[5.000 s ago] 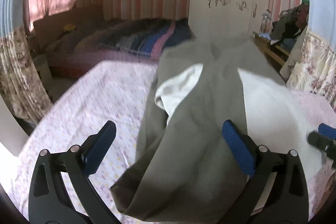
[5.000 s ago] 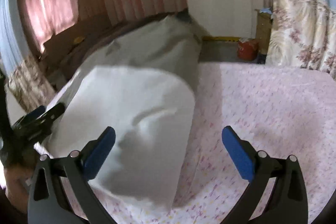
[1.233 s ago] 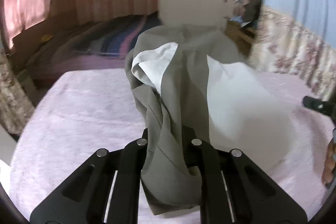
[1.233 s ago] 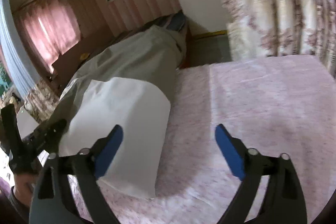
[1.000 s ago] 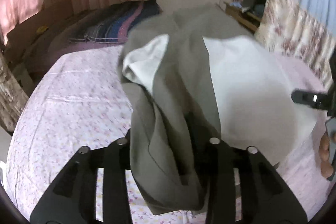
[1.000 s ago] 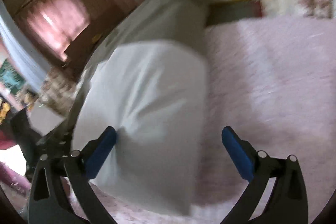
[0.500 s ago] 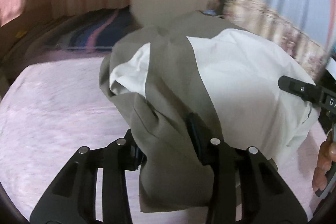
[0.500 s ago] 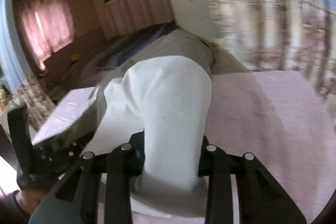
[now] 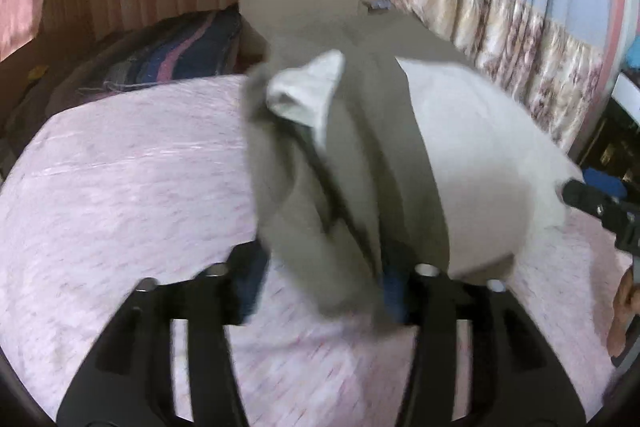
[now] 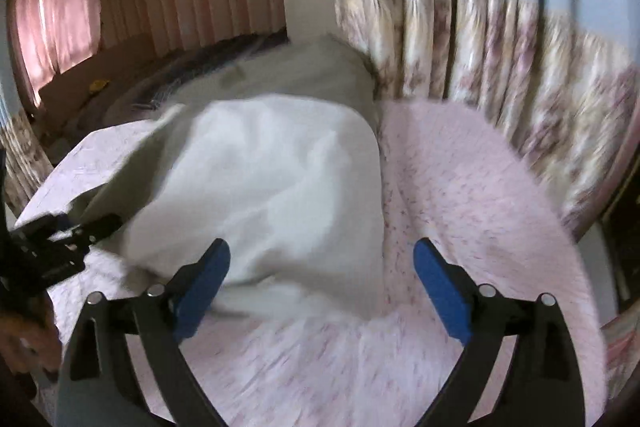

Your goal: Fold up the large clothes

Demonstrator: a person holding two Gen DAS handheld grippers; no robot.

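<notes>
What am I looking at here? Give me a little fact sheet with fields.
Place: bedroom, pink floral bedsheet
Garment: large grey-green garment with white lining, lying on the sheet
Left gripper: jaws opening, grey-green cloth between them
Right gripper: jaws opening wide, edge of the lining between them, not pinched
Background: floral curtain, striped blanket

The right gripper [image 10: 322,273] is opening its blue-padded jaws, which press on nothing. The white and grey garment [image 10: 276,183] lies on the pink bedsheet [image 10: 472,195]. The left gripper [image 10: 80,231] touches the garment's left edge.
</notes>
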